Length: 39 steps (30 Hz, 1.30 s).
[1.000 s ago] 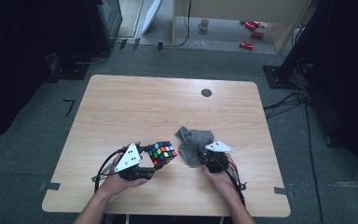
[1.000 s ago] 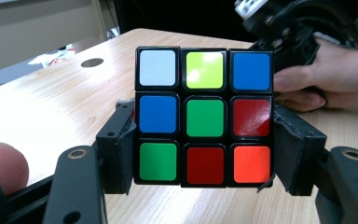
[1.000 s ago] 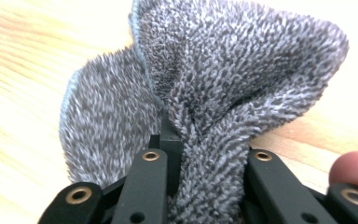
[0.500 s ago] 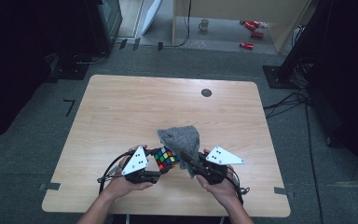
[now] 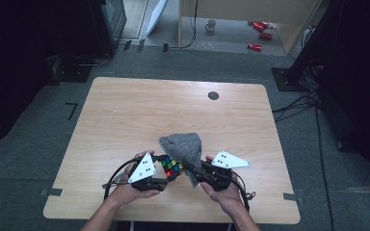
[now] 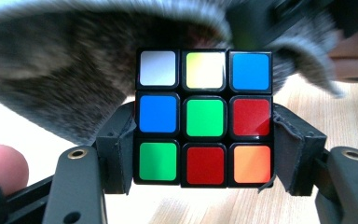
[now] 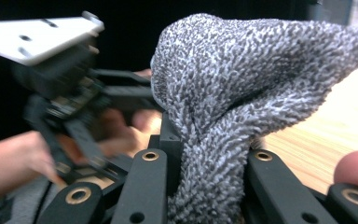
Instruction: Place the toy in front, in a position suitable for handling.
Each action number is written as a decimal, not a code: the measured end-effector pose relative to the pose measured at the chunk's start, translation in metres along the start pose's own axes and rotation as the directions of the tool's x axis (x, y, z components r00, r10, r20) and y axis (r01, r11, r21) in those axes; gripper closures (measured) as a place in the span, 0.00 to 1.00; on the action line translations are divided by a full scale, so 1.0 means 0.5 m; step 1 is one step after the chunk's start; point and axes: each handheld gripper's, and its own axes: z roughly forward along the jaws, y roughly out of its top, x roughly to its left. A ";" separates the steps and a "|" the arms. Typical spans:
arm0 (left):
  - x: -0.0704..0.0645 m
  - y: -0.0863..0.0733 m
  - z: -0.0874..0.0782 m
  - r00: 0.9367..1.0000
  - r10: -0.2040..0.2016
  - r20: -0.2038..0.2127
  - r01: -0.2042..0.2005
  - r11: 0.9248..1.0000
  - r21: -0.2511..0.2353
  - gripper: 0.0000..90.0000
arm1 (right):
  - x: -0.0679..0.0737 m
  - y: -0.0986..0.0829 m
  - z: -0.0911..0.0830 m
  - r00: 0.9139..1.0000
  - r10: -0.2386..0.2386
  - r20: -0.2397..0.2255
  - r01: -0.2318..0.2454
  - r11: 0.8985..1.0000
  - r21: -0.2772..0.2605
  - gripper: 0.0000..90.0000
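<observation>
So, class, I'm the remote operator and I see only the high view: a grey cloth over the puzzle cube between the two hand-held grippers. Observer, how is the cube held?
Observer: The left hand-held gripper clamps the Rubik's cube by two opposite sides.
Operator: Which colours face its camera?
Observer: Top row white, yellow, blue; middle row blue, green, red; bottom row green, red, orange.
Operator: And the cloth?
Observer: The right hand-held gripper pinches a bunched fold of the grey microfibre cloth between its jaws.
</observation>
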 end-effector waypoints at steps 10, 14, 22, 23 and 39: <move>0.005 0.004 -0.009 1.000 -0.020 -0.001 0.020 1.000 -0.019 0.39 | -0.012 -0.004 0.001 0.996 0.003 0.084 -0.005 1.000 0.024 0.85; 0.002 0.004 -0.005 1.000 -0.013 -0.002 0.013 1.000 -0.015 0.39 | -0.001 0.004 -0.001 0.999 0.017 0.047 -0.018 1.000 0.004 0.85; 0.004 0.007 -0.012 1.000 -0.018 -0.003 0.018 0.999 -0.028 0.39 | -0.009 0.003 -0.001 0.998 0.042 0.044 -0.042 0.999 -0.004 0.85; 0.005 0.007 -0.012 1.000 -0.019 -0.004 0.019 0.999 -0.027 0.39 | -0.018 -0.001 -0.001 0.997 0.056 0.057 -0.057 0.998 0.006 0.85; 0.005 0.007 -0.010 0.999 -0.036 0.012 0.037 0.999 -0.036 0.39 | -0.023 -0.006 -0.005 0.995 0.070 0.064 -0.070 0.998 0.000 0.85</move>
